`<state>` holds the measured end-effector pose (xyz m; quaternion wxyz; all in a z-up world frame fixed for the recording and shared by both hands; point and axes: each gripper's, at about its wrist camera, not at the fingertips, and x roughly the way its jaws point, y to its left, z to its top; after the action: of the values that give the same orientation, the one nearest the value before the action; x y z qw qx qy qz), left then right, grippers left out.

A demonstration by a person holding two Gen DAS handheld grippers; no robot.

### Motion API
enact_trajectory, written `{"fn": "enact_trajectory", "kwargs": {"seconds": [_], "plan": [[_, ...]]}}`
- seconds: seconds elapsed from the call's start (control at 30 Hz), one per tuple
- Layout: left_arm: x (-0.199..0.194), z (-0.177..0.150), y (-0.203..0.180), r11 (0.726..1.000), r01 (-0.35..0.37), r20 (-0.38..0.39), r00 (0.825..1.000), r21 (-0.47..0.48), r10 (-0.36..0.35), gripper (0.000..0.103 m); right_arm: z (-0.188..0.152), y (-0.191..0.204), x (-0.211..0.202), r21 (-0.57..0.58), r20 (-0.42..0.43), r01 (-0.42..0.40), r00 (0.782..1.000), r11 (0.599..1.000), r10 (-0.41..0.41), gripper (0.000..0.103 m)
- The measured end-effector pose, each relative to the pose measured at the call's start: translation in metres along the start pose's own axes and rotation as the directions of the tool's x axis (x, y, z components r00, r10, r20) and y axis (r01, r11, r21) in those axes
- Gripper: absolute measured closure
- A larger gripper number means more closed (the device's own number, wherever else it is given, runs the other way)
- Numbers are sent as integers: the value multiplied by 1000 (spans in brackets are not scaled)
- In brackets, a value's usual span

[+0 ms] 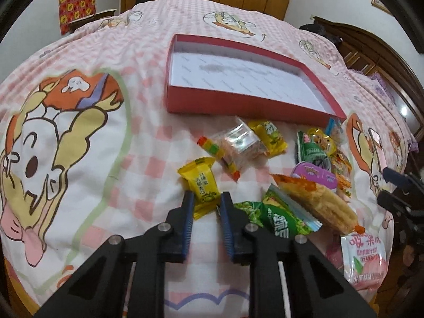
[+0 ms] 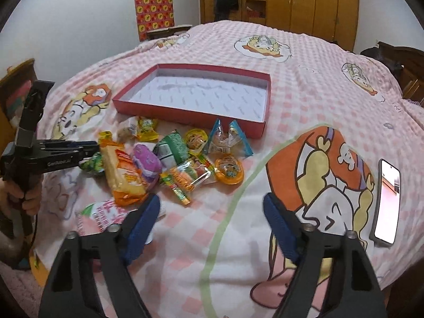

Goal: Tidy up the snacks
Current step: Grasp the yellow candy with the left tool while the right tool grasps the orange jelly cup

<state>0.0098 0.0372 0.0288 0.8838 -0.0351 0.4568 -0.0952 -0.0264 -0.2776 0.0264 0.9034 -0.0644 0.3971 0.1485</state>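
Left wrist view: the yellow packet (image 1: pixel 202 185) is framed by the left gripper (image 1: pixel 204 198), jaws parted round its near end, not yet clenched. The red box (image 1: pixel 238 100) sits empty just beyond the snack pile (image 2: pixel 169 159). Right gripper (image 2: pixel 212 206) is held wide open, grasping nothing. A pinch, then a lift boxward, is called for next.

pink pouch (image 2: pixel 106 216) blurred | yellow packet (image 1: pixel 202 188) end behind jaws
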Motion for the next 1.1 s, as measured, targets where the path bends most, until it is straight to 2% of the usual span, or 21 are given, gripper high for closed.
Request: {"fn": "enact_trajectory", "kwargs": {"seconds": [0.1,0.3,0.57,0.87,0.97,1.03,1.1], "plan": [[2,0,-1,1000,3,6,1000,5,-3,82,5,-10,16,65,-43,-12,999,998,15,40],[8,2,0,1000,6,4,1000,-17,-5,80,18,-29,43,188,-60,-21,998,982,33,47],[14,8,0,1000,-2,15,1000,-22,3,79,25,-24,66,185,-73,-19,997,983,33,49],[19,16,3,999,6,44,999,-42,-4,75,22,-26,72,224,-53,-32,998,974,45,49],[18,17,0,1000,-3,49,999,-11,3,81,22,-29,74,233,-47,-38,998,972,50,49],[15,15,-4,1000,4,61,998,25,-6,81,20,-32,74,256,-34,-48,998,965,59,53],[11,11,-6,999,11,70,997,40,-14,81,18,-33,74,265,-24,-52,998,963,60,69]]}}
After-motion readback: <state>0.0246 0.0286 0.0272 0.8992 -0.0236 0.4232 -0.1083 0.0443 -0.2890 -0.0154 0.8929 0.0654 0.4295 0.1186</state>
